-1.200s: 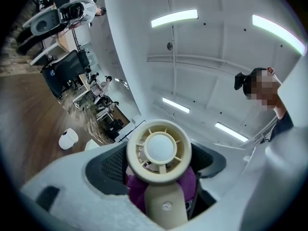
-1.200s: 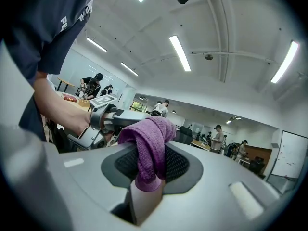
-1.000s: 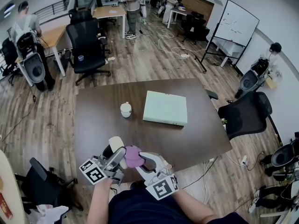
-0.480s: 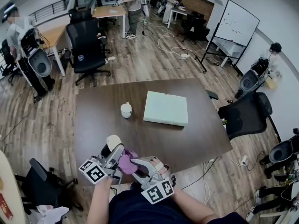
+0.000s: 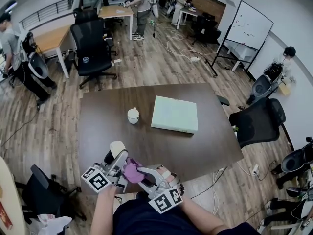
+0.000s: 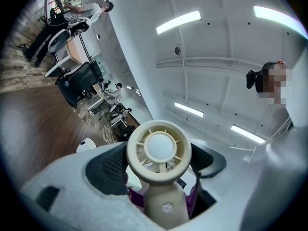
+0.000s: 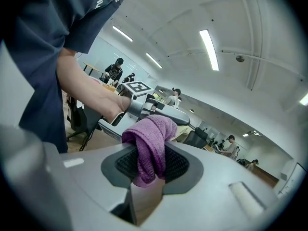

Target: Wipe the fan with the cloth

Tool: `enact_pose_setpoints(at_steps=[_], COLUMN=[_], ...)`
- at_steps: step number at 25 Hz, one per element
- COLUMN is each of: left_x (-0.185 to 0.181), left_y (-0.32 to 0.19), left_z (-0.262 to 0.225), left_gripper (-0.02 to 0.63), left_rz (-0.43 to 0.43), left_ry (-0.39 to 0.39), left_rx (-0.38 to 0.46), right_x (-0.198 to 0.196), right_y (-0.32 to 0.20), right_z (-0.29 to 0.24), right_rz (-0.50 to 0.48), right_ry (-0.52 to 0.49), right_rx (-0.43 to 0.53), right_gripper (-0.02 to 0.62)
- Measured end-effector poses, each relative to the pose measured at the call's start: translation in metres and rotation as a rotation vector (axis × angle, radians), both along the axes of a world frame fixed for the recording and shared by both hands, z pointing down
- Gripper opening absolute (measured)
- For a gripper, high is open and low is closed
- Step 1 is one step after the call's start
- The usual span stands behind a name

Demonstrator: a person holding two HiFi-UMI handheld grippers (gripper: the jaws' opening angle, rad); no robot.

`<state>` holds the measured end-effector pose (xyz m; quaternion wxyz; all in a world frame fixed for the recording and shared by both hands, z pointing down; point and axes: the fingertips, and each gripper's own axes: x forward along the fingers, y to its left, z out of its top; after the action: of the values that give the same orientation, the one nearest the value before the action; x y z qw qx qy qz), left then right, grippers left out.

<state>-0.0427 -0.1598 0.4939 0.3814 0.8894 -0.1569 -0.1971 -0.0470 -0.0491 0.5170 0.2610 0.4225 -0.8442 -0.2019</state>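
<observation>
Head view: brings the right gripper (image 5: 143, 174) and cloth (image 5: 132, 171) lower than a second ago, against the fan (image 5: 117, 150). Left gripper view: clamps the left gripper (image 6: 160, 163) onto the fan's stem, steadying it. Right gripper view: pinches the bunched cloth between narrowed jaws, ready for rubbing beside the fan.

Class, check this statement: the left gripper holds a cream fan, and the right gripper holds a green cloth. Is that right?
Not quite. The cloth in the right gripper is purple, not green, as the right gripper view shows. The rest stands: the left gripper does hold a cream fan.
</observation>
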Motion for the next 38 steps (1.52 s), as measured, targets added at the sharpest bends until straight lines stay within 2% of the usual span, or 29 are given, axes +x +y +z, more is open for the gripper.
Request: enact_pose_setpoints(at_steps=[5, 18, 25, 29, 34, 38], left_x=[-0.005, -0.003, 0.004, 0.007, 0.003, 0.003], left_y=[-0.005, 0.0, 0.007, 0.013, 0.013, 0.017], left_z=[-0.001, 0.001, 0.013, 0.023, 0.028, 0.042], left_gripper=[0.38, 0.38, 0.38, 0.38, 0.38, 0.38], left_rz=[-0.009, 0.038, 0.073, 0.089, 0.1, 0.102], left_ry=[0.002, 0.005, -0.075, -0.124, -0.13, -0.22], left_rx=[0.001, 0.017, 0.068, 0.095, 0.094, 0.133], right_x=[0.002, 0.023, 0.035, 0.056, 0.092, 0.123], right_y=[-0.002, -0.003, 0.006, 0.009, 0.005, 0.001], right_z=[0.007, 0.036, 0.086, 0.119, 0.161, 0.19], right_rz=[-0.009, 0.04, 0.073, 0.146, 0.287, 0.398], right_ry=[-0.018, -0.117, -0.067, -0.119, -0.286, -0.355], right_rx=[-0.033, -0.16, -0.275, -0.371, -0.52, -0.603], right_gripper=[0.114, 0.114, 0.114, 0.114, 0.114, 0.112])
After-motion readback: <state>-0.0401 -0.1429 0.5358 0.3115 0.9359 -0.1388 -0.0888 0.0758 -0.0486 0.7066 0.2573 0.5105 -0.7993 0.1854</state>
